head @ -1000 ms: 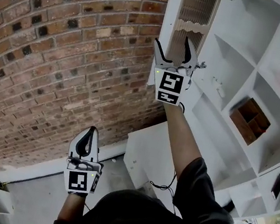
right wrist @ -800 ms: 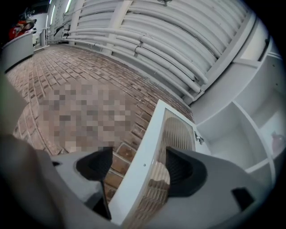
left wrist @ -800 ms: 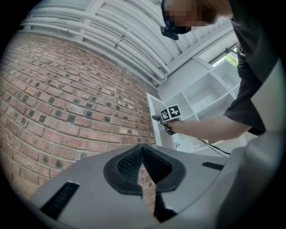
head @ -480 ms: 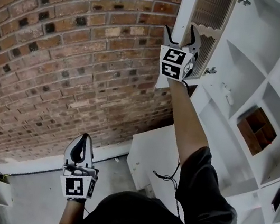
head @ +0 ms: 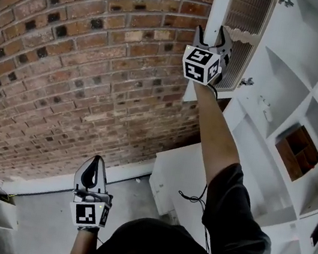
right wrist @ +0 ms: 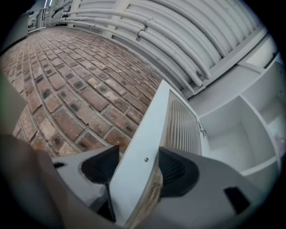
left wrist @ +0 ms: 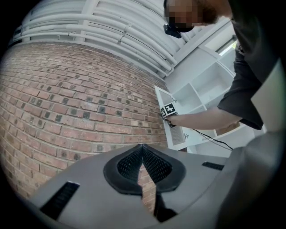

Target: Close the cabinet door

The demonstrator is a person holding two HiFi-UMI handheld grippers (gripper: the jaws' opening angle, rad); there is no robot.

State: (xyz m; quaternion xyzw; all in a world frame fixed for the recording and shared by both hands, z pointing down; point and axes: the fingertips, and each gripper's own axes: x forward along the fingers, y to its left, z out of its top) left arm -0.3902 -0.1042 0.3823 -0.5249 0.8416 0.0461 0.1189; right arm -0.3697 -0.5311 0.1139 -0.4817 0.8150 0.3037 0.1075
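Right gripper (right wrist: pixel 138 155) jaws closing on door (right wrist: pixel 154 117)

We bring our right gripper (head: pixel 212 34) further up the edge of the cabinet door (head: pixel 249 14), its jaws just closing onto it.

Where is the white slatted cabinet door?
The white slatted cabinet door stands open at the head view's top centre, between red brick wall and white shelf unit, its edge in the right gripper's jaws, which have just been closing.

The cabinet door (head: pixel 245 17) stands at top centre, brick wall (head: pixel 66 64) to its left, shelving unit (head: pixel 303 33) to its right with a wooden box (head: pixel 298 151) in one compartment.
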